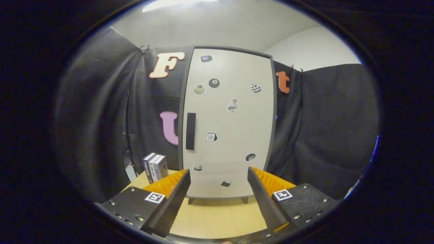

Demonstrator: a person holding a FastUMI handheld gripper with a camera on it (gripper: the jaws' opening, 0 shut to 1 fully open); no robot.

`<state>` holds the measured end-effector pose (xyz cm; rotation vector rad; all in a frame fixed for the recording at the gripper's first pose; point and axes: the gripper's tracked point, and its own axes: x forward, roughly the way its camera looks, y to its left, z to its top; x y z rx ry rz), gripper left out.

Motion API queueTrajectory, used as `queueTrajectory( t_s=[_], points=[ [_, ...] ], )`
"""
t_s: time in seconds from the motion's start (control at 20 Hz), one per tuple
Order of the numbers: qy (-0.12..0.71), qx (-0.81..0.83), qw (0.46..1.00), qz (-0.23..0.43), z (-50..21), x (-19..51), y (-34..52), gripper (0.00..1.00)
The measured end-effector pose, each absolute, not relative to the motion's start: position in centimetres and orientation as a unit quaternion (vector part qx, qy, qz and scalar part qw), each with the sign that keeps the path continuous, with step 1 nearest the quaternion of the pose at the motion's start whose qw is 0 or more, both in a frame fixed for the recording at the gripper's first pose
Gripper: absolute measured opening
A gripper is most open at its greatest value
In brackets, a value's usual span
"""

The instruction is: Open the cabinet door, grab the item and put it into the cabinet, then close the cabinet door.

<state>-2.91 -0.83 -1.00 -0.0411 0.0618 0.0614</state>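
A tall cabinet with a cream door in a dark grey frame stands on the wooden table, straight beyond my fingers. Its door is closed and carries several small stickers. A black vertical handle sits near the door's left edge. Left of the cabinet, a small pack of boxes stands upright on the table, just beyond my left finger. My gripper is open, its black and orange fingers wide apart with nothing between them, some way short of the cabinet.
The light wooden table stretches from my fingers to the cabinet's short feet. Black cloth walls close in behind and on both sides. A white wall and ceiling show above the cloth.
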Motion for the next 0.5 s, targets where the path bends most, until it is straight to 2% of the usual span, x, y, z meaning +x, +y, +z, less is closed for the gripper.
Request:
queueTrajectory(
  t_s=[0.5],
  points=[
    [0.017, 0.002, 1.000, 0.016, -0.31, -3.85, -1.70, 1.00]
  ],
)
